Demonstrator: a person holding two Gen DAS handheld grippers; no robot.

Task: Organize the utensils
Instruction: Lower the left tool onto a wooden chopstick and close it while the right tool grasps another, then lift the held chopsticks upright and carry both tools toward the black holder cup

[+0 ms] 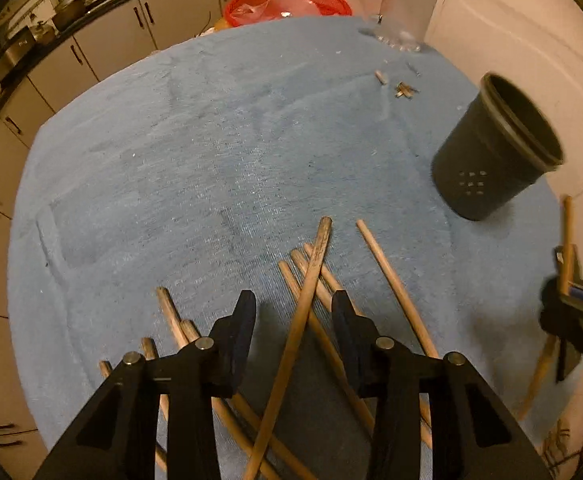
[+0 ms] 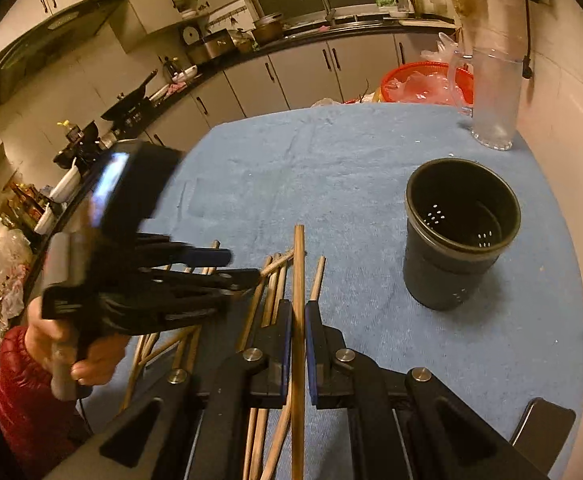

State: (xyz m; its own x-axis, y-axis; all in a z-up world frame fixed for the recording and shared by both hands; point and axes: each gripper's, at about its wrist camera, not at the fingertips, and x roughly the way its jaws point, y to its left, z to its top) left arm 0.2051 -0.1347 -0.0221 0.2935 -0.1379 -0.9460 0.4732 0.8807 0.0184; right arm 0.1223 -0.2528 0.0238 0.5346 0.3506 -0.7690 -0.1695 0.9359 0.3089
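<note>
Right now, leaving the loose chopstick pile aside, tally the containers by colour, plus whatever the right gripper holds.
Black utensil holder: 1
Clear pitcher: 1
Red basket: 1
Wooden chopstick, clamped in the right gripper: 1
Total: 4

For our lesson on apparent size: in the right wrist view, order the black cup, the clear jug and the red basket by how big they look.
1. Black cup, though it is nearest.
2. Clear jug.
3. Red basket, partly hidden behind the jug, so unsure.
</note>
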